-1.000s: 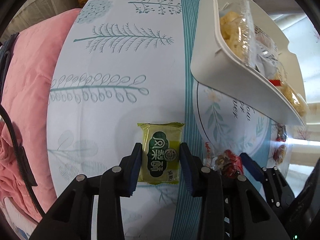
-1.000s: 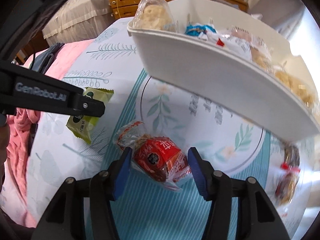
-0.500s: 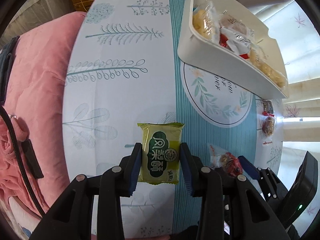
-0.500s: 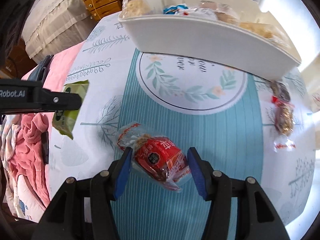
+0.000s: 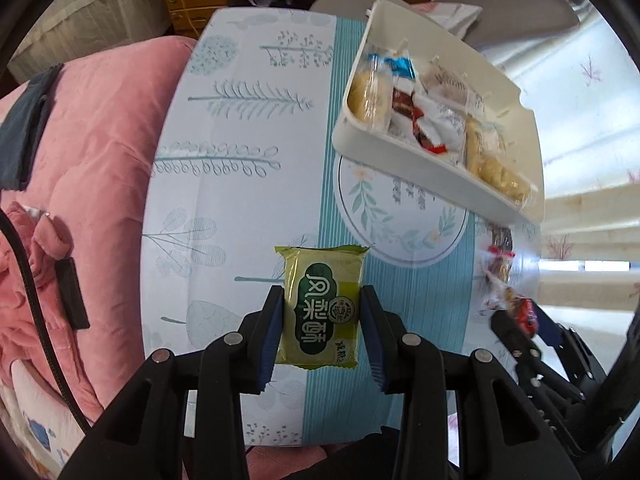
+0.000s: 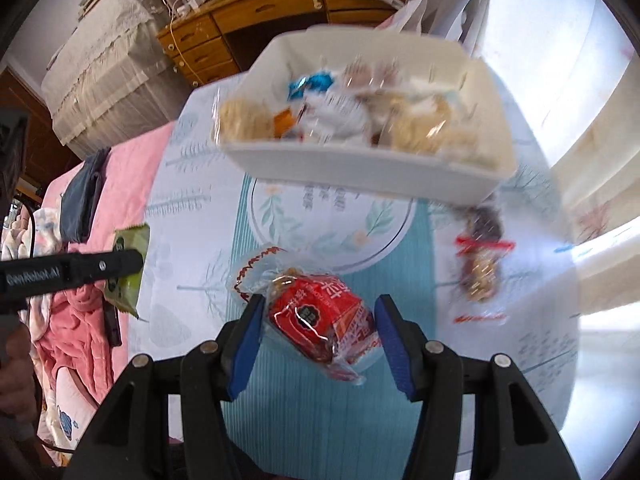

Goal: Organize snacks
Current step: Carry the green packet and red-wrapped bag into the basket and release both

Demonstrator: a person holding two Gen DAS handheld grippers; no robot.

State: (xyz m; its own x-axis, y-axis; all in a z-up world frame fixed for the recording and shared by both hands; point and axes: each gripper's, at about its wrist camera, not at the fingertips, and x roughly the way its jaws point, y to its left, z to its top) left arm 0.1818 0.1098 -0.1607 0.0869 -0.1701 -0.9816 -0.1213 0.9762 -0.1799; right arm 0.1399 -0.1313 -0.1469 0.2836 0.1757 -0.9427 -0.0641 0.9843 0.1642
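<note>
My left gripper (image 5: pixel 322 328) is shut on a green snack packet (image 5: pixel 322 304) and holds it above the table. My right gripper (image 6: pixel 320 332) is shut on a red snack packet (image 6: pixel 320 320), also lifted; both show at the right edge of the left wrist view (image 5: pixel 524 314). The green packet shows at the left of the right wrist view (image 6: pixel 126 268). A white tray (image 5: pixel 400 152) full of wrapped snacks stands at the far right of the table; it also shows in the right wrist view (image 6: pixel 360 172).
The round table has a leaf-print cloth (image 5: pixel 240 160) with a teal stripe. A clear-wrapped snack (image 6: pixel 480 264) lies on it to the right, near the tray. A pink quilt (image 5: pixel 80 160) lies left of the table. Wooden drawers (image 6: pixel 248 20) stand behind.
Both grippers have risen and drawn back from the table with their packets, so the tray looks smaller and its contents show from above.
</note>
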